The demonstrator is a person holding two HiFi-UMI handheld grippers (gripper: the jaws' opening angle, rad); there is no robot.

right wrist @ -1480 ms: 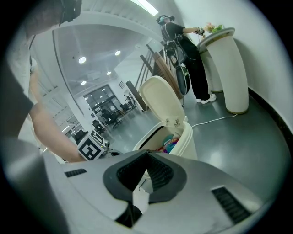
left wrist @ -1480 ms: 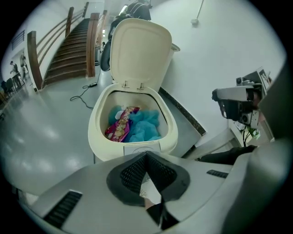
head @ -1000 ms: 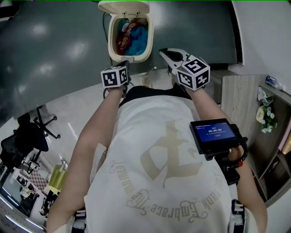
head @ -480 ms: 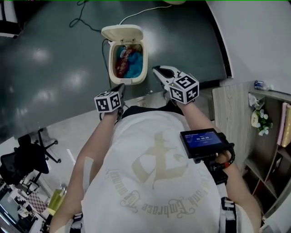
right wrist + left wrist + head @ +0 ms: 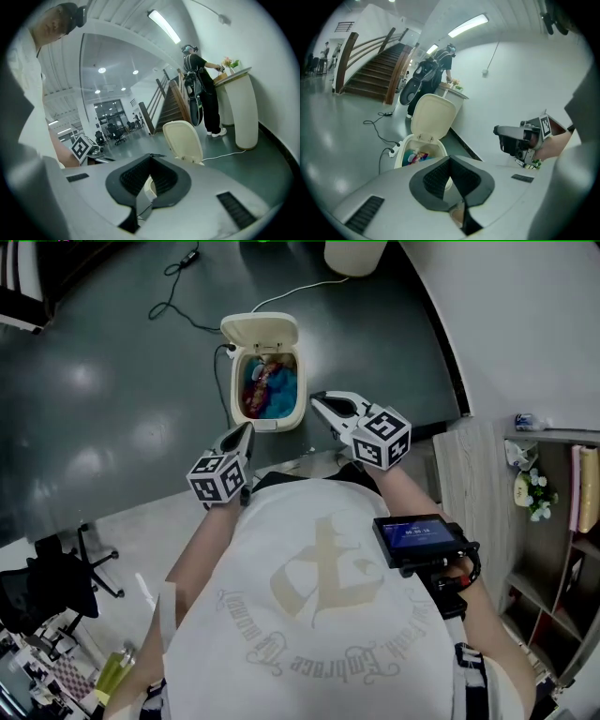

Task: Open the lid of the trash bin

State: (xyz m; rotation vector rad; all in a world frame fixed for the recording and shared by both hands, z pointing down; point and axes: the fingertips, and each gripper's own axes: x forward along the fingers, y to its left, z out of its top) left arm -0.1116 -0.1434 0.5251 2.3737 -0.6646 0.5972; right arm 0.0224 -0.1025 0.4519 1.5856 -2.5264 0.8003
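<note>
Head view: the trash bin (image 5: pixel 235 381) was seen on the floor ahead, lid (image 5: pixel 260 330) already up, left gripper (image 5: pixel 246 433) and right gripper (image 5: pixel 320 402) held apart from it. Left gripper view: jaws were pressed together, empty. Right gripper view: likewise; the lid was judged light, stiff, best hooked at its free edge.

glossy dark floor (image 5: pixel 112 404); smooth cream plastic trash bin (image 5: pixel 269 424).

White tee (image 5: pixel 281 652), perhaps anchor-printed
</note>
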